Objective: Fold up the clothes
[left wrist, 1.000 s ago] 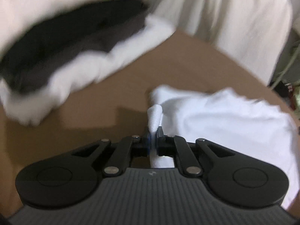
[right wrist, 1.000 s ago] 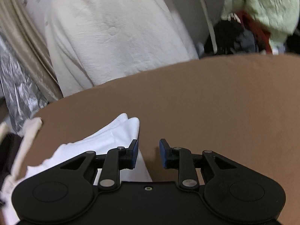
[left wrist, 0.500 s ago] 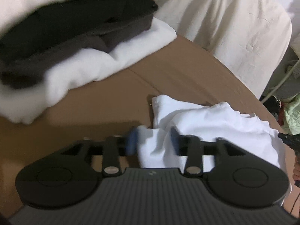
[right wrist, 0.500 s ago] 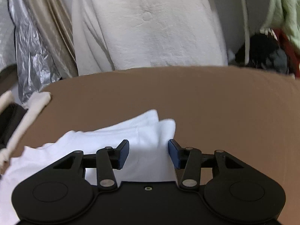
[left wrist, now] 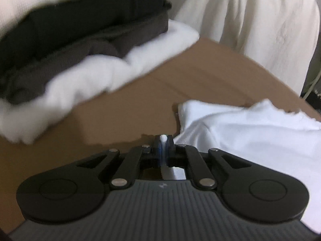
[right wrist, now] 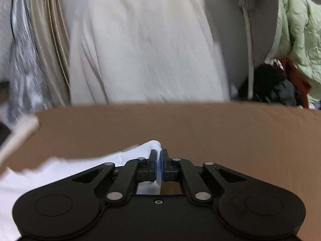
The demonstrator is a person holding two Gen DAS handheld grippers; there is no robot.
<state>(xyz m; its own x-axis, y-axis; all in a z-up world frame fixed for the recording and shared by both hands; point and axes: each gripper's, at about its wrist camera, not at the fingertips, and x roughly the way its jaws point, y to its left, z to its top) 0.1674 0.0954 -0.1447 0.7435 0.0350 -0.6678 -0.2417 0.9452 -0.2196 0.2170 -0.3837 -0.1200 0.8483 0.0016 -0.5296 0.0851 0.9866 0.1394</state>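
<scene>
**Both grippers pinching opposite edges of a white garment on a brown surface**

Left wrist view: the left gripper (left wrist: 164, 147) has its fingers pressed together on a thin fold of the white garment (left wrist: 250, 132); a sliver of cloth shows between the blue pads, and the rest of the garment spreads toward 3 o'clock across the brown surface (left wrist: 124, 116). At 10 o'clock lies a stack of folded clothes (left wrist: 84, 46), a dark piece sandwiched between white layers; the stack is blurred, so the number of layers cannot be told with certainty. At 1 o'clock, beyond the far edge of the surface, hangs a cream cloth (left wrist: 256, 20).

Right wrist view: the right gripper (right wrist: 159, 165) is likewise closed, pinching a corner of the white garment (right wrist: 60, 172); the cloth peaks just above the fingertips and runs away toward 8 o'clock; the brown surface (right wrist: 220, 136) fills the band from 9 to 3 o'clock. Behind it, at 12 o'clock, hangs the cream cloth (right wrist: 144, 46); at 10 o'clock a silvery sheet (right wrist: 22, 60); at 2 o'clock a pale green quilted garment (right wrist: 297, 36) above a dark and red heap of clothes (right wrist: 278, 84).
</scene>
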